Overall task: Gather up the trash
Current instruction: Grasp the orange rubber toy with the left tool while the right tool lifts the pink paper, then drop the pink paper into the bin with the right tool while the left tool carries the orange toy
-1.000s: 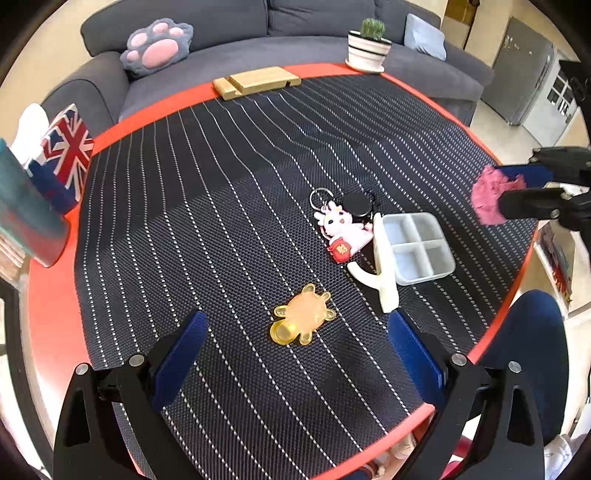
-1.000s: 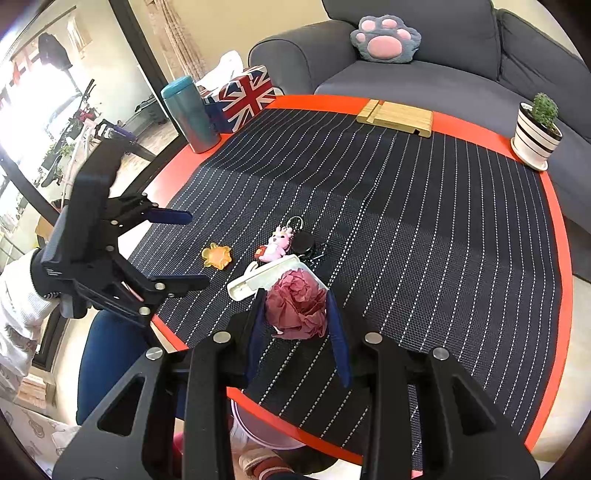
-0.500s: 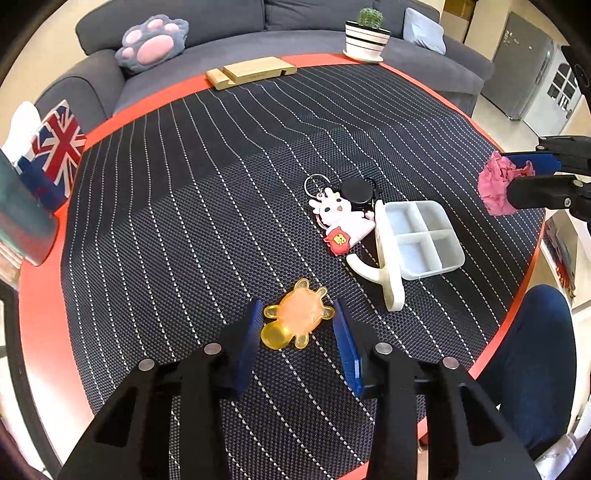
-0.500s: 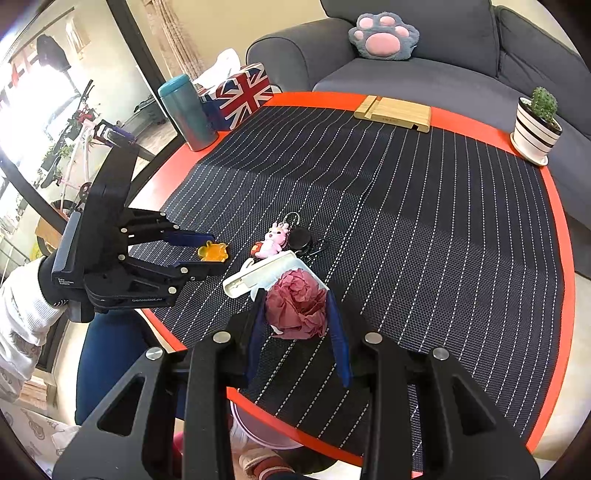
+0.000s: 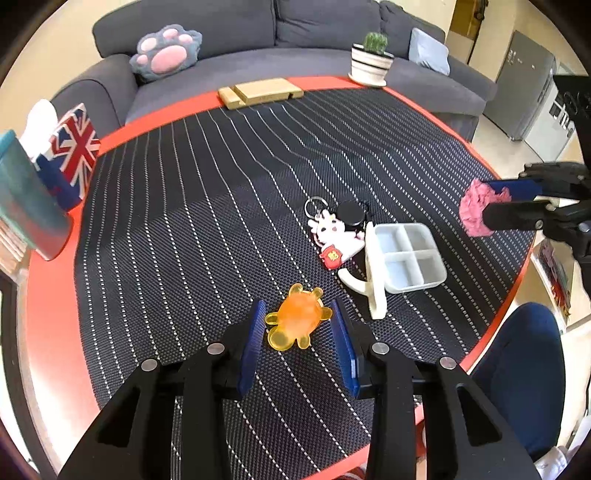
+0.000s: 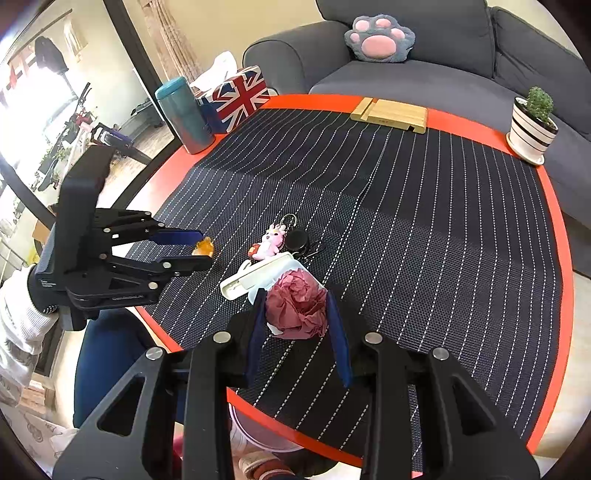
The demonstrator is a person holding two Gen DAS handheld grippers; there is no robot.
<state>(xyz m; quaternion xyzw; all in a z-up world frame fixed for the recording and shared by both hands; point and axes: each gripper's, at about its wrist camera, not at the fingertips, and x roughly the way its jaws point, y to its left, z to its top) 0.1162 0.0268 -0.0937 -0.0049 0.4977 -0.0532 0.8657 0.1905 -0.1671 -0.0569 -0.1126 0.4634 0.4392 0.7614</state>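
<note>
L wrist view: orange toy (image 5: 297, 319) btwn left tongs (image 5: 298, 325), nr table edge (image 5: 491, 325).

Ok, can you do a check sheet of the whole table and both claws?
Surface: red table with striped black mat.
Job's things: pink paper wad, orange turtle toy.
Clutter: keychain, white compartment tray, wooden stand, cactus pot, flag tissue box, teal cup.
Claws: left claw has just been closing, pads on the toy; right claw shut on the wad.
Cables: nothing seen.
Surroundings: grey sofa, paw cushion.
</note>
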